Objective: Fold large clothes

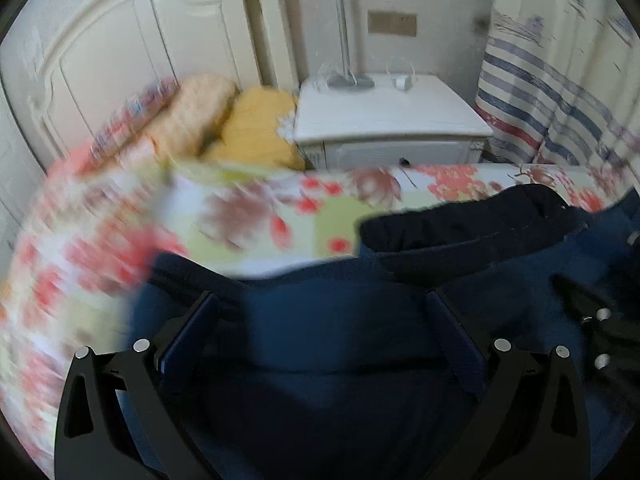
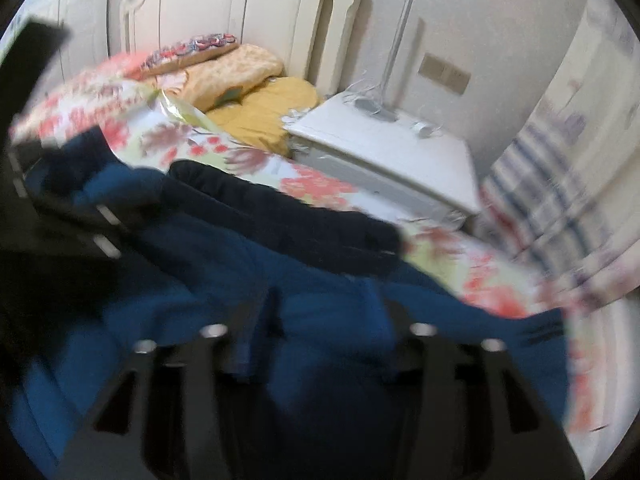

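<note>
A large dark blue jacket [image 1: 340, 320] lies spread on the flowered bed sheet [image 1: 256, 216], its darker navy collar band [image 1: 472, 228] toward the far side. My left gripper [image 1: 320, 306] hovers over the blue cloth with its fingers [image 1: 204, 312] wide apart and nothing pinched: open. In the right wrist view the jacket [image 2: 192, 264] and collar band [image 2: 280, 216] fill the lower half. My right gripper [image 2: 334, 308] is just above the fabric, jaws apart, with blue cloth lying under and between them; no pinch shows in the blur. The left gripper's black body [image 2: 60, 224] appears at the left edge.
A white nightstand [image 1: 392, 120] with a lamp base and cables stands beside the bed. Yellow and peach pillows [image 1: 256, 128] lie against the cream headboard [image 1: 120, 48]. A striped curtain [image 1: 540, 112] hangs at the right. The bed edge runs along the nightstand side.
</note>
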A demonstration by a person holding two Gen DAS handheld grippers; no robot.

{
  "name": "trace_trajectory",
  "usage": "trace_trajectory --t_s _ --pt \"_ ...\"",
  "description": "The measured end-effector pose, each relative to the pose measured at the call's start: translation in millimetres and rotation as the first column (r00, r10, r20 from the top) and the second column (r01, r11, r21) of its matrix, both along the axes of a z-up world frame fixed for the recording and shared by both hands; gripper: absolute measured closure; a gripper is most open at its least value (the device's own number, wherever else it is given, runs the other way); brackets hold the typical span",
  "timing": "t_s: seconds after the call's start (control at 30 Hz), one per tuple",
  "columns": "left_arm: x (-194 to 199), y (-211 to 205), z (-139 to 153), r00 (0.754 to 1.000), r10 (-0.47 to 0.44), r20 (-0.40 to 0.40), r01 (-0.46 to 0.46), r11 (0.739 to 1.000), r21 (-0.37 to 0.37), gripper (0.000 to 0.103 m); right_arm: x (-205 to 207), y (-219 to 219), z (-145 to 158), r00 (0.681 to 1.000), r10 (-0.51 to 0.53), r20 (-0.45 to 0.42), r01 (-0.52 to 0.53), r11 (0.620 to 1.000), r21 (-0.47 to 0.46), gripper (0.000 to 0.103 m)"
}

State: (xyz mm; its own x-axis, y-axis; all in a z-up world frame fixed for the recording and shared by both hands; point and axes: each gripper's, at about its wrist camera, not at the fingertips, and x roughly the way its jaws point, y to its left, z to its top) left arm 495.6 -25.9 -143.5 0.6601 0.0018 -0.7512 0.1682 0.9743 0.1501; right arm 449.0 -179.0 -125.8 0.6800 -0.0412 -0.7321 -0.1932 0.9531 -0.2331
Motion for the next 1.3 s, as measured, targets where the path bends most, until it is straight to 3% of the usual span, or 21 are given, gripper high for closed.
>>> trace_trajectory --t_s 0.03,0.1,0.17,0.2,0.3,0.4,0.47,0.53,0.6,0.67,0.73,0.8,0.9,0.97,1.0,1.1,1.3 --pt "-6.5 8.9 8.8 0.998 0.018 0.065 -0.021 0.998 0.052 0.004 -4.4 -9.0 3.8 1.000 -0.023 0.022 0.023 1.000 -0.012 0.019" --pt "-6.5 24.8 9.9 0.996 0.036 0.080 -0.042 0.997 0.069 0.004 -8.2 -46.1 11.1 0.993 -0.112 0.029 0.111 0.993 0.043 0.019" --pt "4.7 43.2 -6.7 0.999 0.040 -0.033 -0.039 0.999 0.004 0.004 -6.8 -106.6 9.2 0.963 -0.269 -0.036 0.271 0.941 0.202 0.021" --pt "9.3 50.2 -16.3 0.996 0.050 -0.071 -0.052 0.998 -0.025 0.004 -8.0 -122.9 5.2 0.953 -0.297 -0.060 0.302 0.921 0.247 0.023" --pt "15.8 63.8 -24.8 0.992 0.062 -0.106 -0.075 0.990 -0.121 0.004 -13.1 -167.8 -16.1 0.951 -0.282 -0.130 0.309 0.821 0.481 0.023" --pt "20.2 72.8 -30.9 0.989 0.065 -0.134 -0.089 0.979 -0.181 0.004 -15.3 -175.6 -21.5 0.949 -0.290 -0.122 0.309 0.792 0.527 0.025" --pt "21.6 78.5 -32.9 0.987 0.077 -0.144 -0.107 0.971 -0.212 0.004 -13.7 -175.6 -22.2 0.949 -0.291 -0.124 0.311 0.794 0.522 0.025" --pt "19.3 78.0 -33.1 0.985 0.113 -0.134 -0.137 0.973 -0.186 0.004 -11.5 -170.0 -21.3 0.947 -0.296 -0.125 0.318 0.811 0.492 0.025" --pt "15.7 75.2 -29.0 0.982 0.148 -0.116 -0.163 0.979 -0.124 0.004 -6.7 -154.8 -15.7 0.940 -0.316 -0.133 0.342 0.860 0.378 0.025" --pt "7.5 67.5 -14.4 0.979 0.199 -0.042 -0.201 0.979 -0.037 0.004 -10.3 -133.3 1.7 0.930 -0.359 -0.083 0.368 0.900 0.234 0.024" --pt "-12.7 56.4 11.3 0.983 0.168 0.071 -0.161 0.983 -0.092 0.004 -23.3 -110.6 24.2 0.960 -0.279 0.003 0.270 0.930 0.251 0.024" --pt "-23.6 41.2 22.5 0.987 0.130 0.095 -0.115 0.982 -0.150 0.004 -33.4 -81.6 37.7 0.981 -0.193 0.026 0.179 0.949 0.261 0.024" --pt "-26.0 2.0 14.6 0.998 0.041 0.047 -0.032 0.986 -0.162 0.004 -34.7 -35.8 23.1 0.998 -0.055 -0.036 0.061 0.975 0.214 0.020" --pt "-23.6 -30.1 -13.3 1.000 -0.015 -0.010 0.014 0.997 -0.071 0.004 -32.0 -14.7 -4.5 0.998 -0.025 -0.065 0.033 0.993 0.113 0.014" --pt "-23.5 -35.3 -23.3 0.999 -0.011 -0.033 0.009 0.999 -0.039 0.004 -28.9 -14.6 -13.2 0.996 -0.036 -0.077 0.045 0.991 0.129 0.014" --pt "-21.9 -29.2 -28.5 0.999 -0.006 -0.041 0.003 0.997 -0.079 0.004 -21.8 -23.5 -18.8 0.993 -0.060 -0.104 0.079 0.980 0.182 0.011" --pt "-25.3 -19.3 -29.2 0.999 -0.009 -0.043 0.003 0.991 -0.133 0.004 -21.6 -35.5 -19.8 0.991 -0.089 -0.095 0.106 0.975 0.194 0.010"
